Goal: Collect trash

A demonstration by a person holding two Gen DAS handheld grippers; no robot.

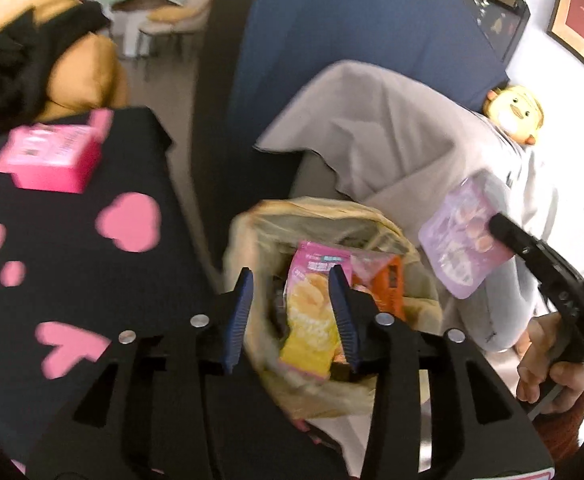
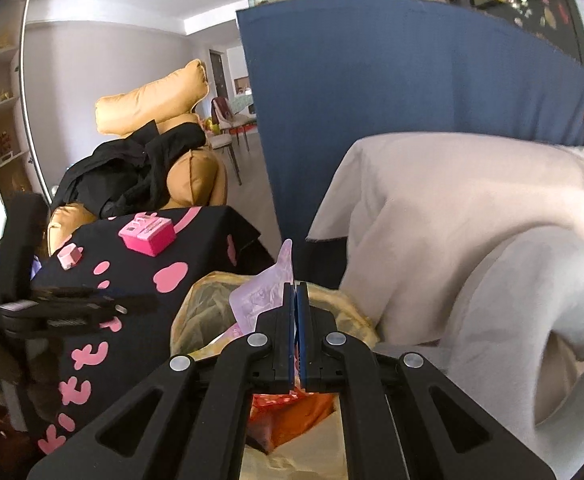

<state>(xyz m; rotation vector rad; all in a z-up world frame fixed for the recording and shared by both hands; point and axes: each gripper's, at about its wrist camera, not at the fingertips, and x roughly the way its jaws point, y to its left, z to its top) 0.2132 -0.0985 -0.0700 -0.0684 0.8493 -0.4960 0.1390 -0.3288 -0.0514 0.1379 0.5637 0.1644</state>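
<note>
A: Your left gripper (image 1: 294, 302) hangs over the trash bag (image 1: 247, 236), fingers spread, the yellow snack packet (image 1: 312, 332) loose between them, inside the bag.

B: And the right gripper (image 2: 296, 300)?

A: Its fingers pinch the purple wrapper (image 1: 462, 240). Carry it above the bag's mouth before you let go.

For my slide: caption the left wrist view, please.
Open left gripper above yellow snack packet in trash bag.
</note>
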